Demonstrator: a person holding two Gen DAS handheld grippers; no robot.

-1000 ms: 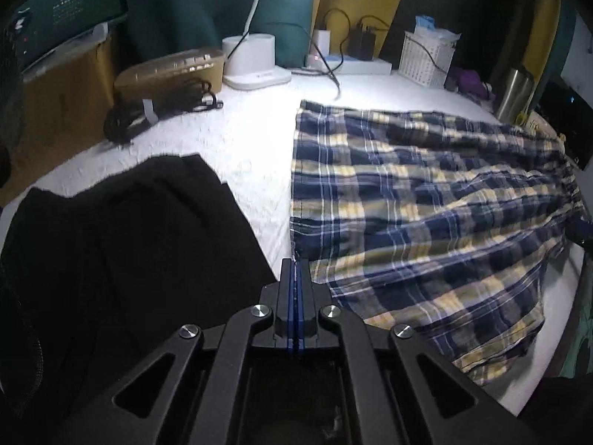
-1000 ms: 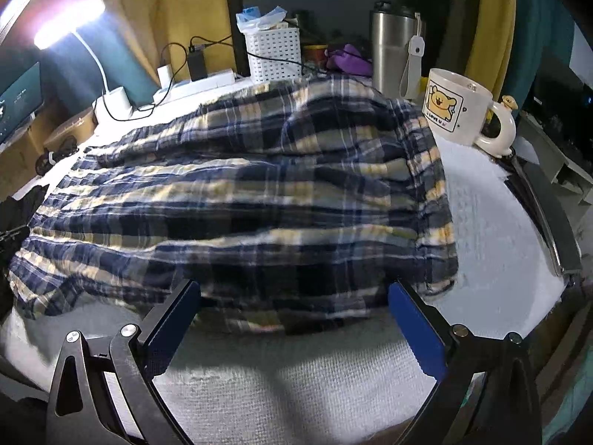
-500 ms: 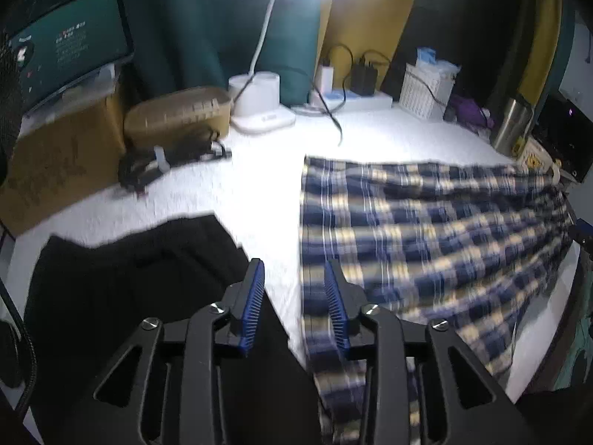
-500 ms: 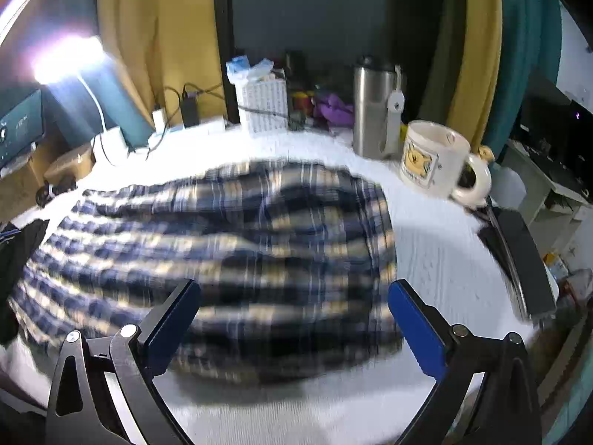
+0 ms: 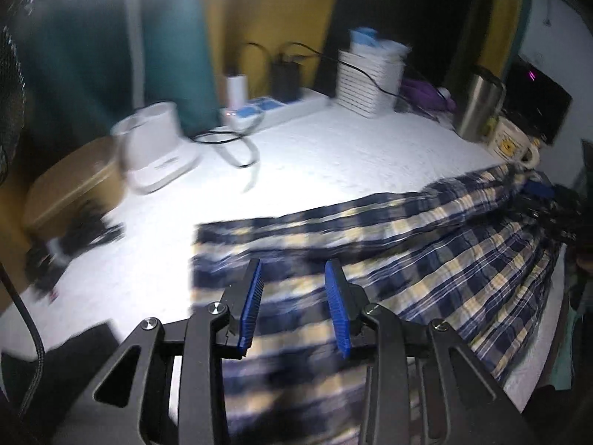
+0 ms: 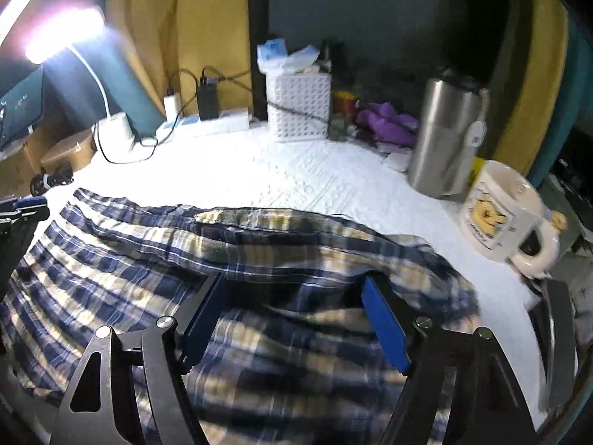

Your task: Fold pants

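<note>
Blue, white and yellow plaid pants [image 5: 426,259] lie spread across the white table cover, with a raised fold along their far edge [image 6: 259,230]. My left gripper [image 5: 294,289] is open, its blue pads over the pants' left end. My right gripper [image 6: 296,296] is open over the pants' right end, and cloth bunches between its blue pads [image 6: 385,326]. The left gripper's tip shows at the left edge of the right wrist view [image 6: 26,207].
A mug [image 6: 500,215] and a steel tumbler [image 6: 448,137] stand at the right. A white basket [image 6: 298,105], a power strip [image 6: 207,124], a lamp base [image 5: 155,144] and cables line the back. A black garment [image 5: 55,352] lies at the left.
My left gripper opened wider and moved right over the pants. My right gripper narrowed a little and moved forward onto the pants, whose far edge now lies nearer.
</note>
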